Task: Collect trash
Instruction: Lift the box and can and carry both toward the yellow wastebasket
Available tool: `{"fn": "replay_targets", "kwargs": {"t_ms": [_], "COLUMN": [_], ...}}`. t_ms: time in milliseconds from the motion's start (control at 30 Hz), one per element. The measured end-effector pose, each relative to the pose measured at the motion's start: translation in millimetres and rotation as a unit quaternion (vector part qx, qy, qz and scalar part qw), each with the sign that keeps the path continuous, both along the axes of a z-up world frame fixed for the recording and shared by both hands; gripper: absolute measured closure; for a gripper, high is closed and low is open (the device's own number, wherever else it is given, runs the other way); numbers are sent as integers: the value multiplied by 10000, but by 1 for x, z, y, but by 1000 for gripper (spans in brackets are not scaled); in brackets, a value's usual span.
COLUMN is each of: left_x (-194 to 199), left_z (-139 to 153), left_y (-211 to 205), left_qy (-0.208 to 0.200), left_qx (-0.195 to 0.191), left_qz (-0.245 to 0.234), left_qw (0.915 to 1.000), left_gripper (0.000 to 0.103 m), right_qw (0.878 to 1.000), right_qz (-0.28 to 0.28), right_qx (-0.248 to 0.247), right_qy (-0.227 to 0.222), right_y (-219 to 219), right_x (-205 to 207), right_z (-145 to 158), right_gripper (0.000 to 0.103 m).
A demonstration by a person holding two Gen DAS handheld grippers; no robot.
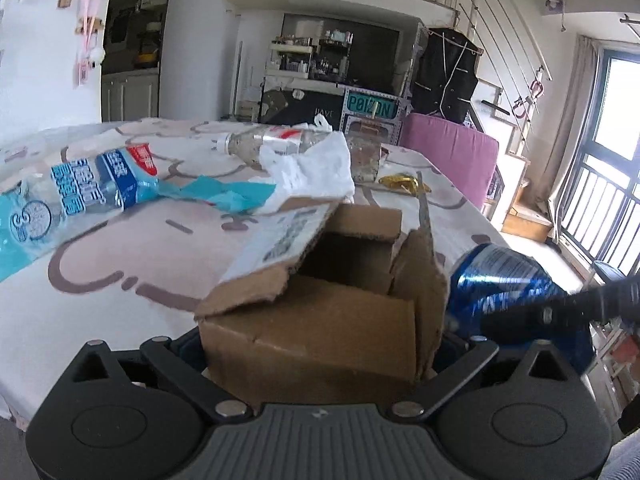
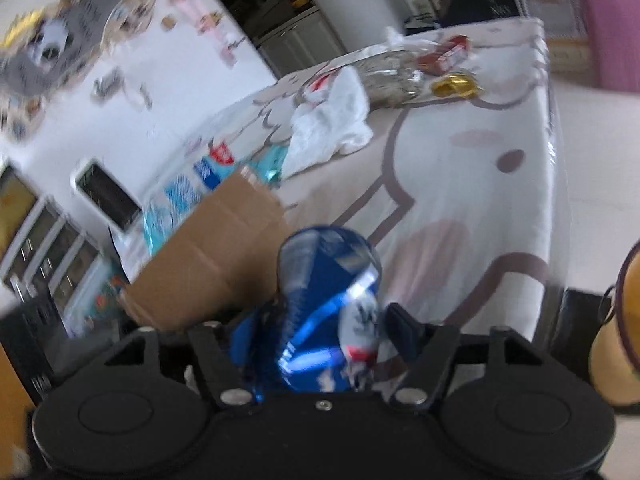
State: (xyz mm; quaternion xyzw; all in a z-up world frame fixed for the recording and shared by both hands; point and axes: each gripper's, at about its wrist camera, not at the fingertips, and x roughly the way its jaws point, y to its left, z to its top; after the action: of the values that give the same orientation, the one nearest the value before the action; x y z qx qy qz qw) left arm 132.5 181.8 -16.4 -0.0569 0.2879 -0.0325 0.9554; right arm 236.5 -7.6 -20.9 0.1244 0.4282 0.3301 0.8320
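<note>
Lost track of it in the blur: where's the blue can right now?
The blue can sits between the right gripper's jaws, just right of the open cardboard box, at the near table edge.

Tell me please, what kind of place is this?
Probably a lived-in flat: a table under a cartoon-printed cloth, kitchen cabinets behind, a cluttered shelf and a staircase railing.

Across the room, a pink cushioned seat [image 1: 452, 152] beside a dark jacket [image 1: 446, 74] hanging on a rack. Behind them, a cluttered shelf unit [image 1: 308, 60] and a "POISON" sign [image 1: 370, 110]. At far right, a barred window [image 1: 608, 184].
</note>
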Motion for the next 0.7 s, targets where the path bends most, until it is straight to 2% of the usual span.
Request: {"fn": "replay_targets", "kwargs": {"t_ms": [67, 233, 467, 700], "left_x": [0, -4, -16, -27], "left_z": [2, 4, 13, 30], "left_y": [0, -4, -7, -17], "left_qy": [-115, -255, -484, -603], "left_qx": [52, 185, 270, 282], "left_qz": [30, 17, 167, 172], "left_qw": [9999, 9995, 9983, 9976], "left_gripper": [5, 11, 12, 12], "right_qw": [9999, 10000, 9982, 9943], "right_qz": [161, -15, -509, -829], "right_qx": [-58, 5, -83, -52], "right_qy": [4, -50, -301, -662], "right_y": [6, 5, 0, -14], "right_x": [-5, -10, -13, -19], "right_z": [2, -1, 4, 24], "right_gripper": [48, 49, 49, 49]}}
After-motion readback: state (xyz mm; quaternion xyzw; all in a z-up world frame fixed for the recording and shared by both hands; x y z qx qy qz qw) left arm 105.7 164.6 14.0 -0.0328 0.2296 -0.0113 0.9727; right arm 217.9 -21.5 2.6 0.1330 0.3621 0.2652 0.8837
